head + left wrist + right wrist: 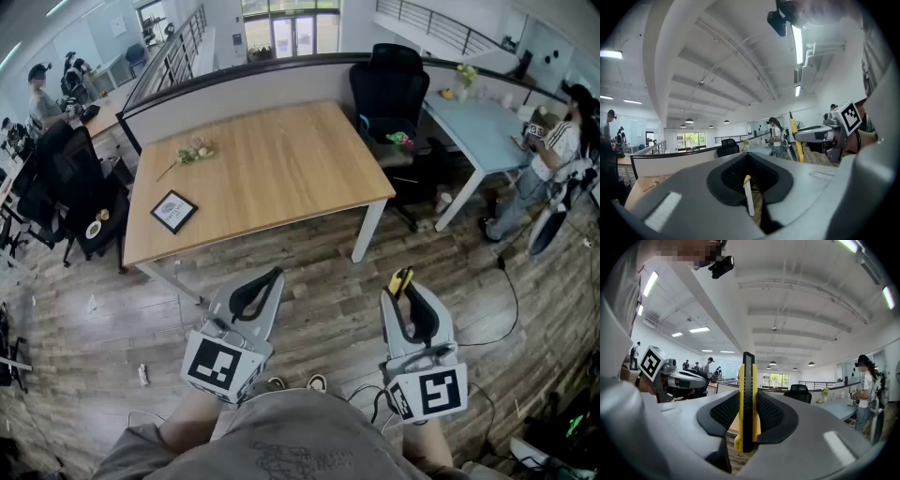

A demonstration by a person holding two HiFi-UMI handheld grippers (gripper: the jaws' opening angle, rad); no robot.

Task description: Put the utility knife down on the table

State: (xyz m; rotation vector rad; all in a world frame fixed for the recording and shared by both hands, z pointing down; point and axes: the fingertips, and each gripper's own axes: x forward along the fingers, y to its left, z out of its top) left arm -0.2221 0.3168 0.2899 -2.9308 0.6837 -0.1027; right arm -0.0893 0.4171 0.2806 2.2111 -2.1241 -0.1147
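wooden plank floor (319, 272) is spread before a pale wooden table (272, 159), on which a black-framed picture (174, 211) and a flower sprig (192, 152) are laid. the utility knife (747, 380) is clamped upright between the ribbed black pads (724, 411) of the right gripper (747, 404), well short of the table; its slim body is yellow with a black spine. the left gripper (750, 180) is closed to a thin slit, nothing held.

Flowers (192, 152) upper left of centre, small black picture frame (174, 211) below them. Black chair (392, 89) top centre-right. Blue desk (483, 127) upper right, person (553, 155) standing at right edge. Cable (511, 291) on wood floor (309, 272), right side.
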